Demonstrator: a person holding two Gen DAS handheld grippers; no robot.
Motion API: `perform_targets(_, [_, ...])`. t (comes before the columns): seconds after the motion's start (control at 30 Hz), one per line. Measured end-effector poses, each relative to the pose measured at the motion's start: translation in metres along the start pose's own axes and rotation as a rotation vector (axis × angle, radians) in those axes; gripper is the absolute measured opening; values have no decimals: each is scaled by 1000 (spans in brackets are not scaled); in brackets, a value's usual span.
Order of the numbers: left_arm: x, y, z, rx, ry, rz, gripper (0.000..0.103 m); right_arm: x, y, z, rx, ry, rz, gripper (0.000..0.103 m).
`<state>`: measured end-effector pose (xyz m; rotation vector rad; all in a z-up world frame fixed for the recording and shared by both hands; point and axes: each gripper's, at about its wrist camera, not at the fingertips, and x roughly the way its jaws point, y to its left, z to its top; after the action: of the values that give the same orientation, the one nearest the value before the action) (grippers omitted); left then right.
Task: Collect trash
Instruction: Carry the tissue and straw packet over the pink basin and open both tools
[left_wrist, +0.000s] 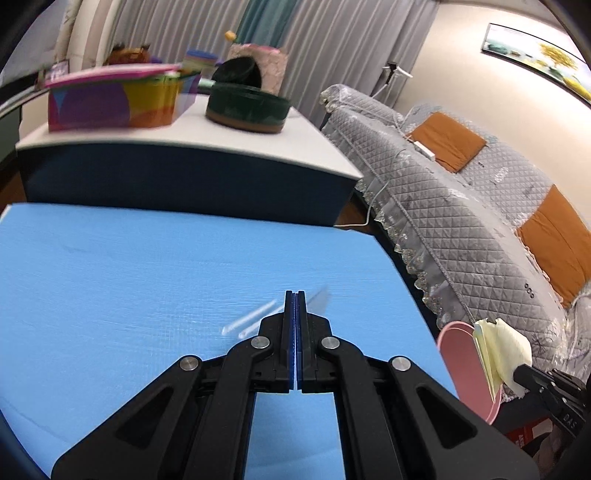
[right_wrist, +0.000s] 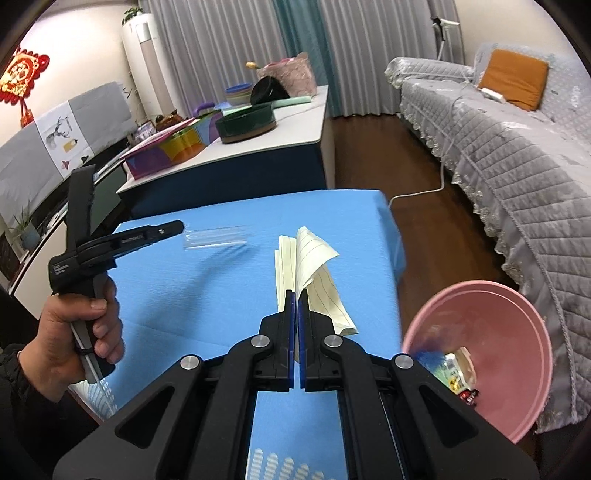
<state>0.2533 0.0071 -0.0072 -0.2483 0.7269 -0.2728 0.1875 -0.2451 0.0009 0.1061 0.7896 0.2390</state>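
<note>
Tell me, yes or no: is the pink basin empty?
No. In the right wrist view the pink basin already holds a few pieces of trash at its bottom, including small printed wrappers.

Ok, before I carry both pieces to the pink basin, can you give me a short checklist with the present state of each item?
1. Right gripper is shut on the yellow lined paper: ok.
2. Left gripper is shut on the clear plastic wrapper: ok; it hangs from the tips.
3. Both pieces are lifted off the blue table cover: ok.
4. Pink basin is open beside the table's right edge: ok.
5. Room is left in the basin: ok; only a few scraps lie at the bottom.
6. No trash is left on the cover: cannot tell; the grippers hide the near part.
</note>
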Motion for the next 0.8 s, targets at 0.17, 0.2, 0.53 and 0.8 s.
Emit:
perform_targets(0.17, [-25,-19,-4,32,-26,-17,0,-25,-7,-10,18,-25,-32,2])
perform_targets(0.2, [-29,-23,-5,39,-31,-20,0,-30,-8,-13,17,-30,-40,2])
perform_targets(0.53, [-47,-67,-23,94,-29,-74,0,-54,-26,-28,64,-60,-86,2])
perform_targets(0.8, [-39,-99,-31,145,-12,-122,0,-64,-46,-35,99,-79,-130,2])
